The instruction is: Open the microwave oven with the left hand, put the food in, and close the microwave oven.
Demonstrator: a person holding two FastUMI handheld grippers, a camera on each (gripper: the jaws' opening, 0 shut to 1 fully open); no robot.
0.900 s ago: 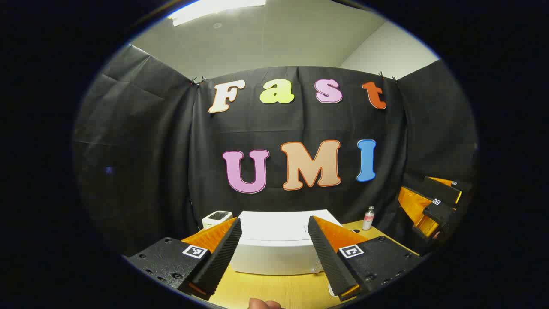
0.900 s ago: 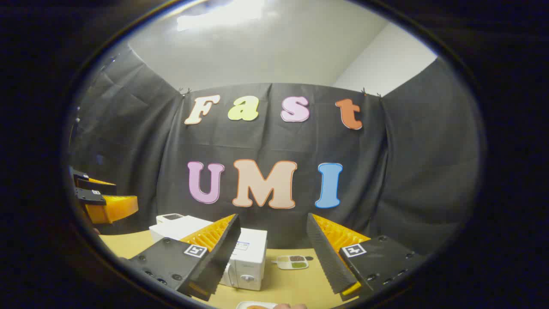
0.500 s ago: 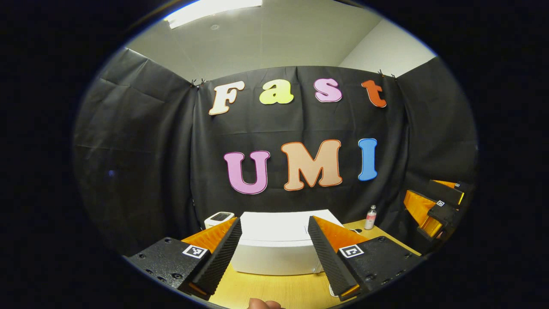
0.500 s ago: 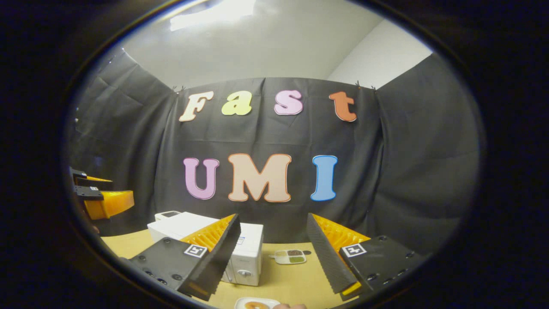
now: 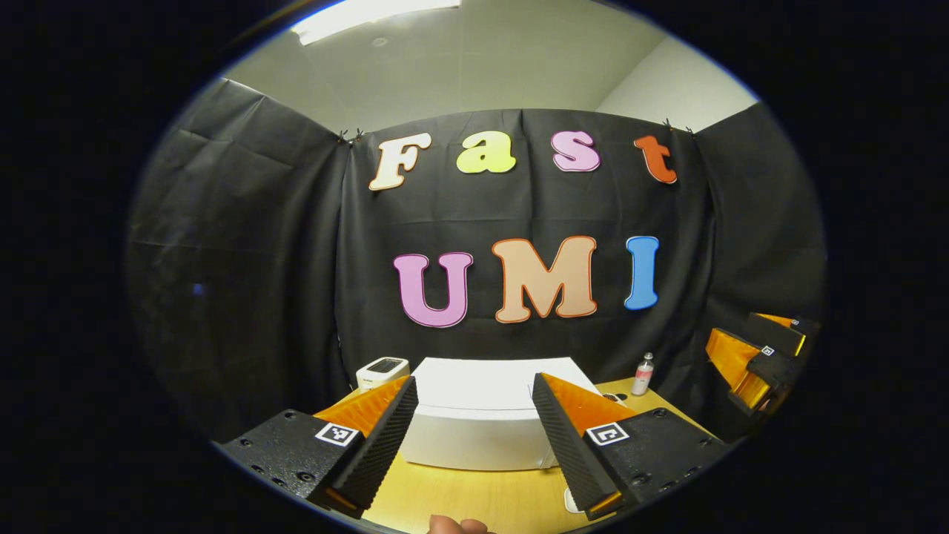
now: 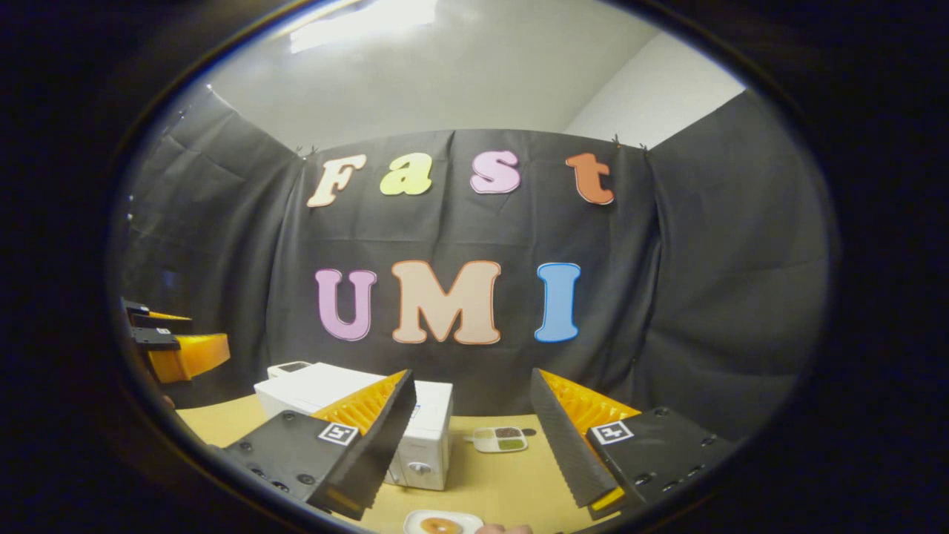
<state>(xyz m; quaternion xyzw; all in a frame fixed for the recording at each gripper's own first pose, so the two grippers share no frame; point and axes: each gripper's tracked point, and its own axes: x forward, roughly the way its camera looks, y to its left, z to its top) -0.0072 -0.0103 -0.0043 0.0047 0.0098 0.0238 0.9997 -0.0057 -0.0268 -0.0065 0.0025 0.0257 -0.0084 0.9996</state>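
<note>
Hovering above the wooden counter (image 5: pixel 474 497), the left gripper (image 5: pixel 474 430) holds its jaws wide apart with nothing between them; the white microwave oven (image 5: pixel 482 415) sits farther off, framed in the gap, its door closed. The right gripper (image 6: pixel 471 437) likewise has its jaws apart and bare; the microwave oven (image 6: pixel 426 437) lies behind its left jaw, a plate of food (image 6: pixel 442 523) rests on the counter below the gap, and a small divided tray (image 6: pixel 500 439) lies beyond.

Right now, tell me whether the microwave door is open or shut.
Shut. The microwave stands on the table with its front flush and no door swung out. Both the left gripper and right gripper hover open, short of it.
</note>
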